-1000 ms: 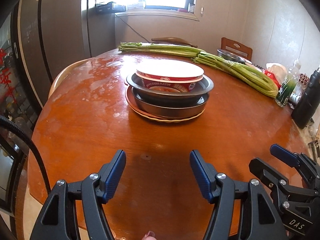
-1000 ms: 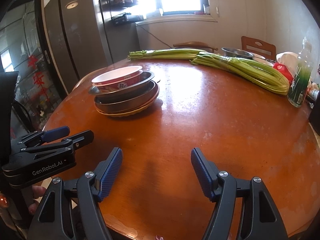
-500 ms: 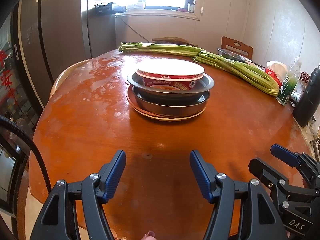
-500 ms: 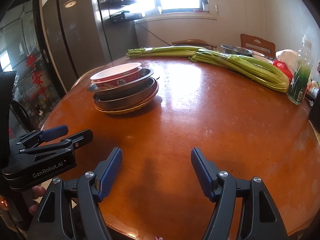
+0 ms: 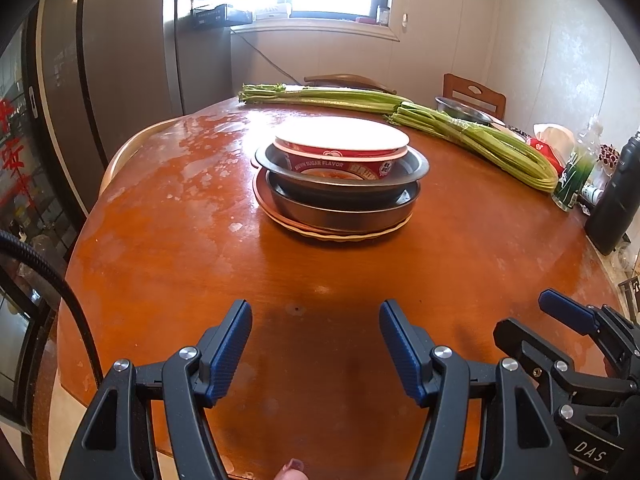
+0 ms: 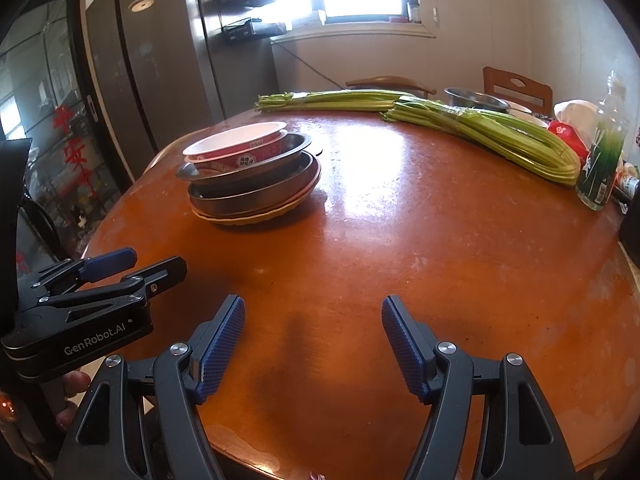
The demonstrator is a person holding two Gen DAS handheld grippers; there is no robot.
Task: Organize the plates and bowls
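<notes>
One stack of dishes stands on the round wooden table [image 5: 168,248]: a red and white paper bowl [image 5: 340,152] [image 6: 240,148] on top, two metal bowls [image 5: 344,200] [image 6: 248,188] under it, and a tan plate [image 5: 320,232] [image 6: 256,218] at the bottom. My left gripper [image 5: 315,320] hovers open over bare wood well in front of the stack, nothing between its blue pads. The right gripper [image 6: 313,314] is open too, near the table's front edge, to the right of the stack. Each gripper shows at the edge of the other's view: the right gripper [image 5: 560,320] and the left gripper [image 6: 132,264].
Long bundles of green celery [image 5: 472,136] [image 6: 480,136] lie across the far side. A metal bowl [image 6: 476,100] sits behind them near a wooden chair [image 6: 516,88]. A green-labelled bottle [image 6: 604,160], a dark bottle [image 5: 616,200] and small packets crowd the right edge. A fridge [image 5: 100,80] stands at the left.
</notes>
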